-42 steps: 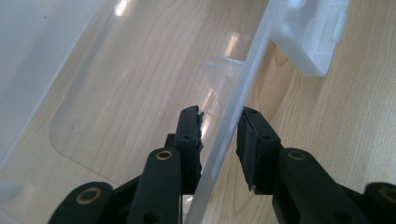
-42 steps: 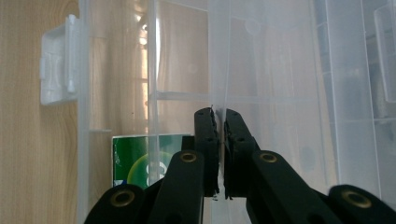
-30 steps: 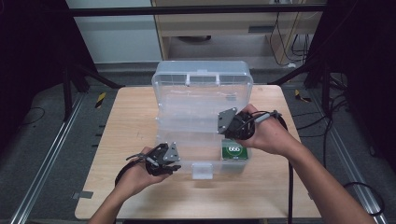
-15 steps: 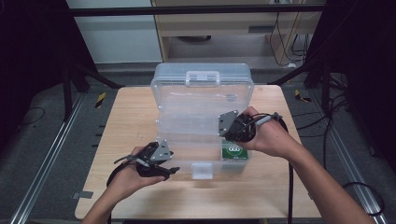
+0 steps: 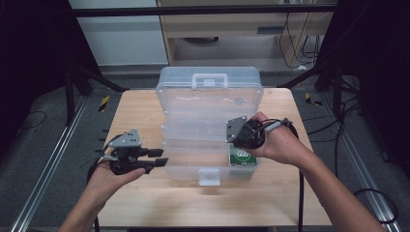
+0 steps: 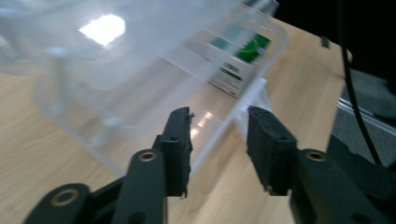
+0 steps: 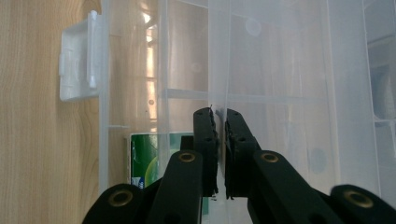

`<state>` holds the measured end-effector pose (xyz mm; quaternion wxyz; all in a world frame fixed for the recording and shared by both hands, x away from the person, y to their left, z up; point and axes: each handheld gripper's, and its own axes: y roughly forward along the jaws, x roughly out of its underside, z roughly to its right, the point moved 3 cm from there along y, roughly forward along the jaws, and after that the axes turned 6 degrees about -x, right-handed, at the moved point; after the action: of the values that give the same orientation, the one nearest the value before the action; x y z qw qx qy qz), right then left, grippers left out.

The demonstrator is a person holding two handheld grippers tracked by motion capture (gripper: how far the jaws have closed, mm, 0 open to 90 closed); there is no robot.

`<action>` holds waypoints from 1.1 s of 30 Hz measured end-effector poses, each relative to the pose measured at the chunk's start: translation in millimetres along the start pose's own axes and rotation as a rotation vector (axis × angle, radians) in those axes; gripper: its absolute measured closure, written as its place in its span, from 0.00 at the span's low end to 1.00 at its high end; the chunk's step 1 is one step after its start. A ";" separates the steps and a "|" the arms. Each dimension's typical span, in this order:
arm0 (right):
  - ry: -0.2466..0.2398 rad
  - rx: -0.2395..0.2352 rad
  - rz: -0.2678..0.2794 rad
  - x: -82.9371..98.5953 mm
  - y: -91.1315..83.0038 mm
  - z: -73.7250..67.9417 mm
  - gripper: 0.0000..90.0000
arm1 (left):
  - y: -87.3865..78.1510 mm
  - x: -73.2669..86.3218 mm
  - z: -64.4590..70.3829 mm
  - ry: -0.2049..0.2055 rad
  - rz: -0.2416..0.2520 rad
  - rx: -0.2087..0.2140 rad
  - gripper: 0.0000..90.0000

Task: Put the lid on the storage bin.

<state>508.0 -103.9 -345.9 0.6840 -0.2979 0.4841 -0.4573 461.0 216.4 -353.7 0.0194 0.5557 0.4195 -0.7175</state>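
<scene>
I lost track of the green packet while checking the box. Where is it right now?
In the high view the green packet lies inside the clear plastic box, in its front right corner, just below the right tool and right of the front latch.

One clear plastic box (image 5: 208, 130) is seen on one wooden table (image 5: 135, 111); its lid is open, and one white handle (image 5: 210, 80) is counted at the far edge of the box; one white latch (image 5: 209, 177) is counted at the near edge of the box; one green packet (image 5: 241, 155) is seen inside the box, in its near right corner; two grippers are counted, the left gripper (image 5: 157, 158) just beside the left side of the box and the right gripper (image 5: 231, 137) over the right part of the box; two hands are counted, one on each gripper.
</scene>
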 end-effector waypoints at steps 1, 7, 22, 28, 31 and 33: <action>-0.001 -0.001 -0.002 -0.1 0.0 -0.4 0.95 | -1.7 -1.2 -4.8 -0.013 0.008 -0.015 0.73; -0.002 -0.002 -0.001 0.6 0.1 -1.7 0.95 | -0.1 -3.6 -25.0 -0.074 0.029 -0.070 0.87; -0.003 -0.001 0.006 2.3 1.4 -7.3 0.95 | 23.6 -27.7 -44.4 -0.151 0.074 -0.111 1.00; -0.006 0.002 0.004 2.5 2.0 -9.7 0.94 | 29.9 -35.8 -48.6 -0.158 0.076 -0.127 1.00; -0.003 0.000 0.007 3.0 2.3 -10.8 0.94 | 31.9 -37.2 -51.1 -0.169 0.084 -0.130 1.00; -0.006 -0.002 0.007 3.3 2.7 -11.7 0.94 | 32.8 -37.5 -52.4 -0.180 0.089 -0.130 1.00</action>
<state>498.4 -105.4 -353.6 0.6869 -0.2982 0.4834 -0.4535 532.4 211.4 -343.8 0.1249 0.5046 0.4366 -0.7343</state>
